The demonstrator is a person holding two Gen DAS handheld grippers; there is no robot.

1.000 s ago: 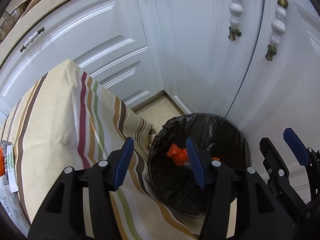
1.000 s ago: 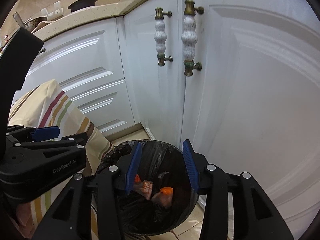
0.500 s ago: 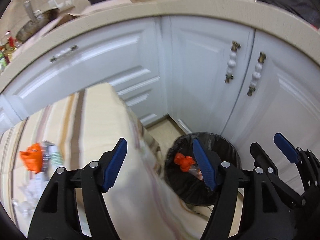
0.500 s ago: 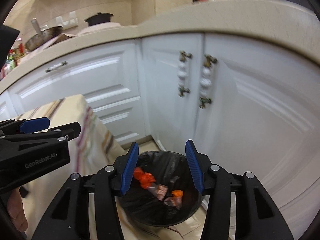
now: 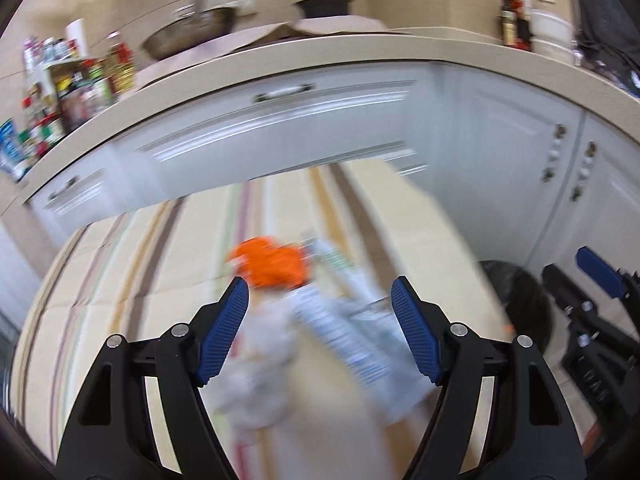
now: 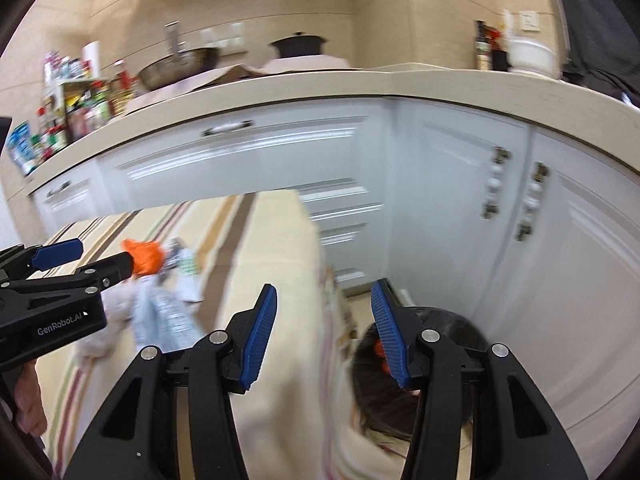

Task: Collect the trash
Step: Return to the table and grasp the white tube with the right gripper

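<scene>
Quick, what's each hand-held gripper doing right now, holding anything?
Left hand-held gripper: jaws opening, empty, above the trash pile.
Right hand-held gripper: open, holding nothing.

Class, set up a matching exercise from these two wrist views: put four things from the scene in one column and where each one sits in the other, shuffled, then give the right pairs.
Things:
1. orange wrapper
2. black-lined bin
3. black pot
4. striped cloth

Places:
A. on the floor by the white cabinet doors
B. on the countertop
C. on the striped cloth
D. spread over the table

Pairs: 1-C, 2-A, 3-B, 4-D
</scene>
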